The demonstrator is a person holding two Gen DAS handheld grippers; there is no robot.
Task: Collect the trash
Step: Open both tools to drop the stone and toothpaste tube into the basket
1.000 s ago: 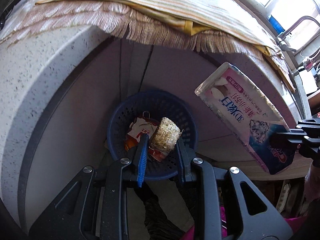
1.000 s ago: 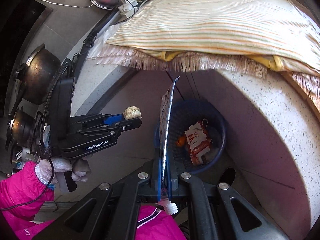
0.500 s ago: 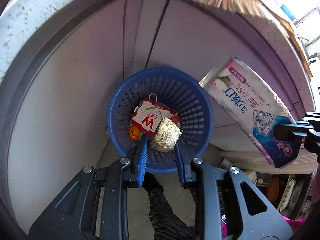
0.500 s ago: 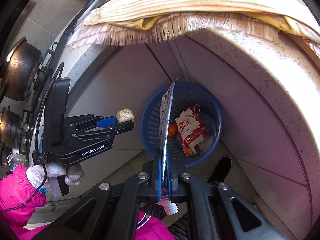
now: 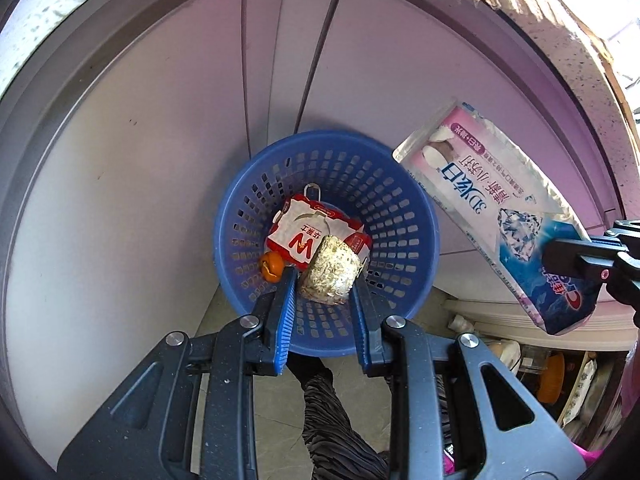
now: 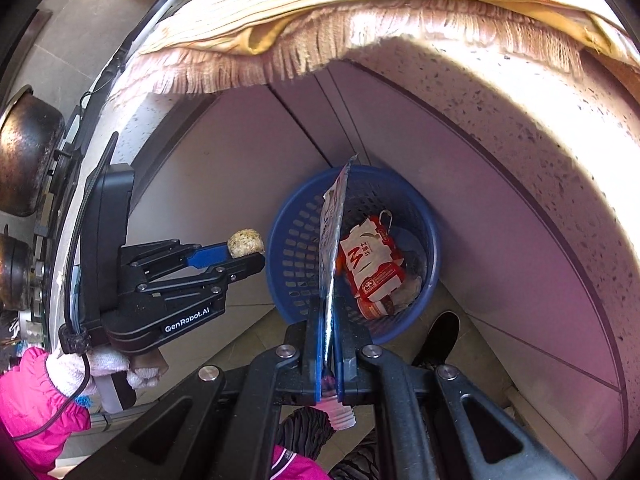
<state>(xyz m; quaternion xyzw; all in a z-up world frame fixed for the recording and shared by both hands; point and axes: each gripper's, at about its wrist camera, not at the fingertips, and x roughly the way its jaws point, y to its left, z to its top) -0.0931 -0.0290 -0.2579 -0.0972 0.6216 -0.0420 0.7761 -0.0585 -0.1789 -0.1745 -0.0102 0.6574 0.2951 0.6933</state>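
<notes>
A blue plastic basket (image 5: 396, 216) (image 6: 296, 236) stands on the floor against the cabinet doors. It holds a red-and-white carton (image 5: 304, 236) (image 6: 372, 260) and a small orange piece (image 5: 272, 266). My left gripper (image 5: 326, 280) (image 6: 250, 250) is shut on a beige corn-cob chunk (image 5: 330, 270) (image 6: 245, 243), held above the basket's near rim. My right gripper (image 6: 328, 320) (image 5: 568, 256) is shut on a flat pink-and-blue toothpaste tube (image 5: 492, 216) (image 6: 333, 240), held edge-on over the basket's near side.
A speckled countertop (image 6: 520, 120) with a fringed striped cloth (image 6: 320, 32) overhangs the basket. Dark pots (image 6: 24, 160) sit on the stove at left. A black shoe (image 6: 438, 332) stands beside the basket. Shelves with dishes (image 5: 560, 376) are at lower right.
Both grippers have lowered and moved closer to the basket, which looks larger now. The corn cob and the tube stay gripped.
</notes>
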